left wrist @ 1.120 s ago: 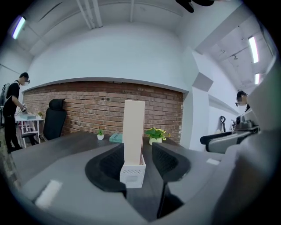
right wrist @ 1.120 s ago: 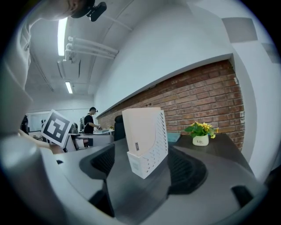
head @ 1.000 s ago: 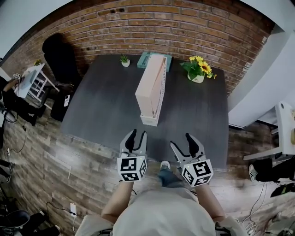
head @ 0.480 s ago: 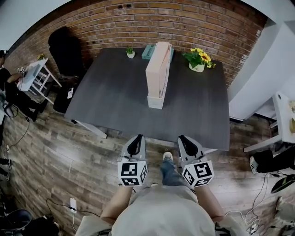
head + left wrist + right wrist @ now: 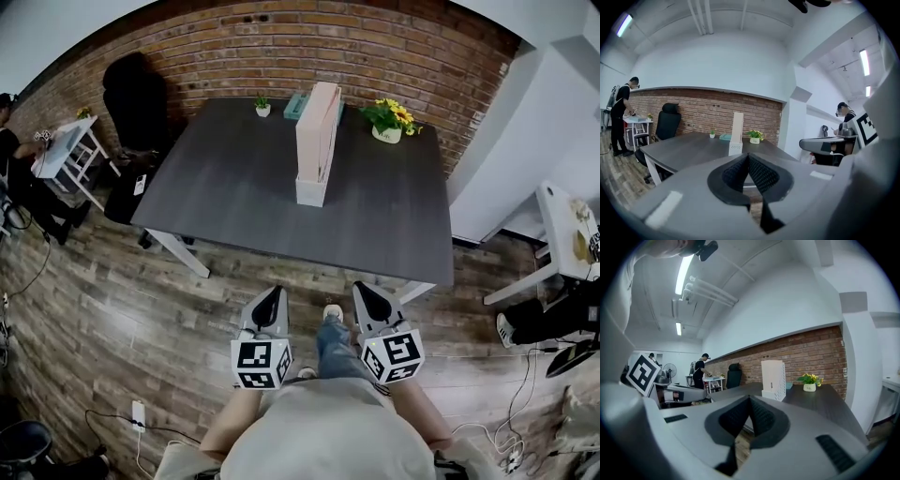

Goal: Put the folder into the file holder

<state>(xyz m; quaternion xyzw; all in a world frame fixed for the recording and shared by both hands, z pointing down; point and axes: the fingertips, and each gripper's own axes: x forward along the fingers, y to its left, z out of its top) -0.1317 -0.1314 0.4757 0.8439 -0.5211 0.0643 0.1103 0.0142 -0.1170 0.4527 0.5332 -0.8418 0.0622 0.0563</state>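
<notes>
**Both grippers closed and empty, held back from the table with the file holder**

In the head view, the person stands on a wood-plank floor and looks down at both handheld grippers, low in the middle of the frame. The left gripper and the right gripper sit side by side over the floor, short of the near edge of a dark grey table. Each gripper's own view shows its jaws pressed together with nothing between them.

The file holder stands upright on the table, in the upper middle of the frame, toward the far edge. It is well apart from both grippers. From above it looks pale pink over a white base; the folder cannot be told apart from the holder in any view.

Behind the holder lies a flat teal object. A small green plant sits to its left, and a pot of yellow sunflowers to the right. A red brick wall runs across the top, with a black office chair at the upper left.
</notes>
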